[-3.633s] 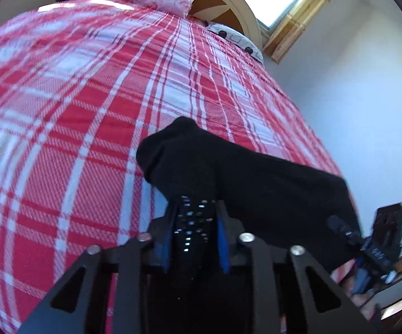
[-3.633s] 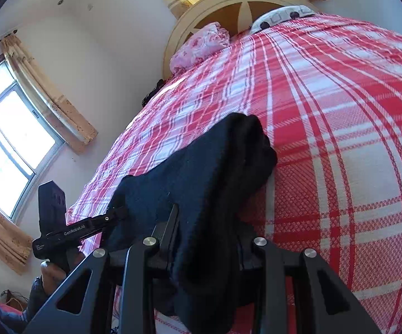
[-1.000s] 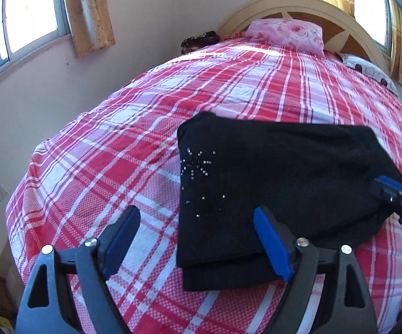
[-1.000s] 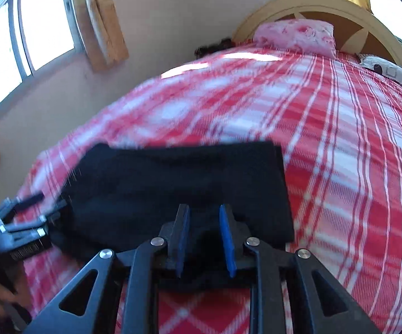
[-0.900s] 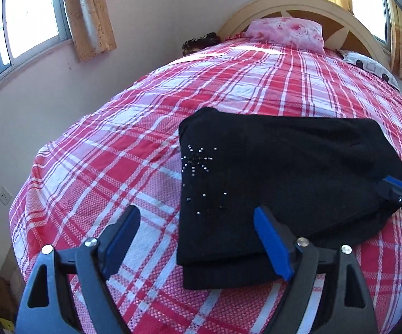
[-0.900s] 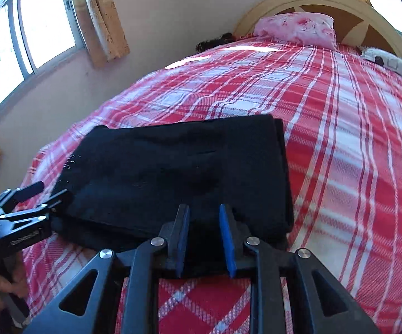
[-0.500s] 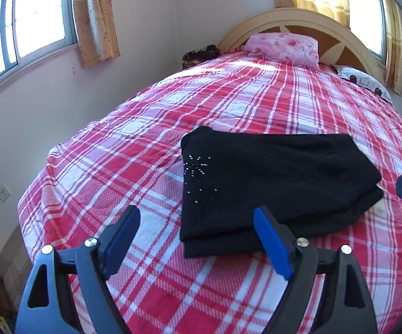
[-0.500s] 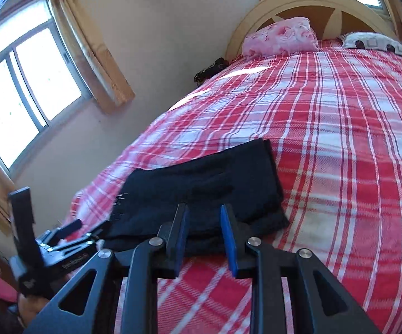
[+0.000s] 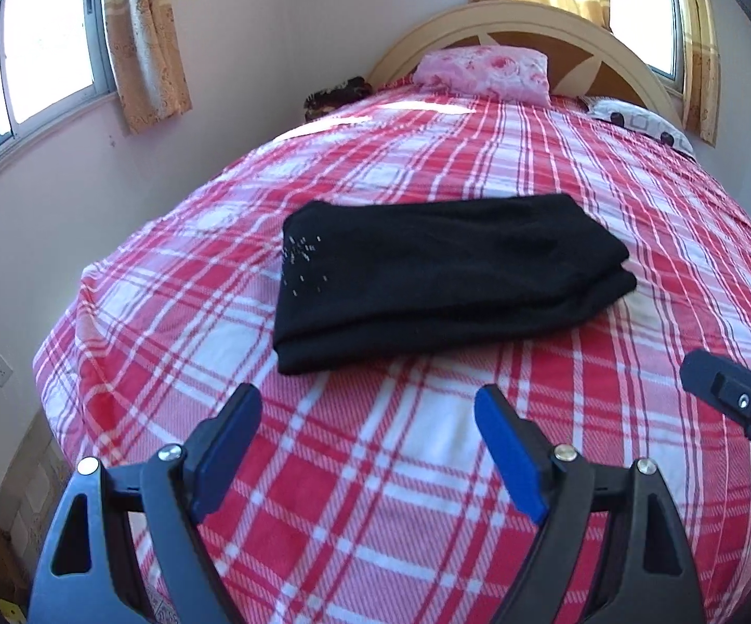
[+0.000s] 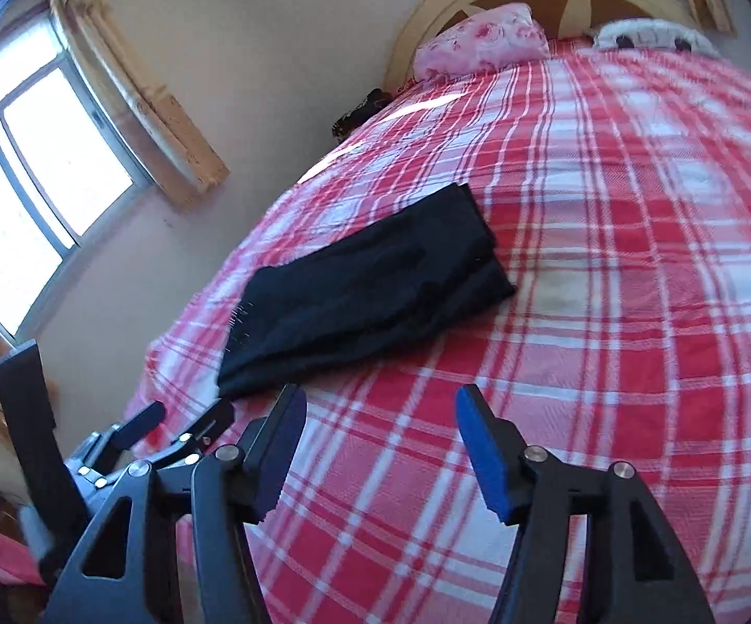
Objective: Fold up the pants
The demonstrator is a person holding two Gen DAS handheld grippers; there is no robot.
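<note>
The black pants (image 9: pixel 443 273) lie folded in a flat rectangle on the red plaid bed (image 9: pixel 375 468), with small shiny studs near their left end. They also show in the right wrist view (image 10: pixel 370 296). My left gripper (image 9: pixel 367 416) is open and empty, held back from the pants' near edge. My right gripper (image 10: pixel 380 416) is open and empty, also back from the pants. The right gripper's tip (image 9: pixel 734 400) shows at the right edge of the left wrist view. The left gripper's body (image 10: pixel 131 447) shows at lower left in the right wrist view.
A pink floral pillow (image 9: pixel 482 73) and a white spotted pillow (image 9: pixel 640 122) lie by the arched headboard (image 9: pixel 531 26). A wall with a curtained window (image 9: pixel 32 62) runs close along the bed's left side. A dark item (image 9: pixel 336 93) sits at the bed's far left corner.
Both grippers have let go of the pants and pulled back from them. The right gripper's jaws have opened. The pants now lie folded and flat on the bed.
</note>
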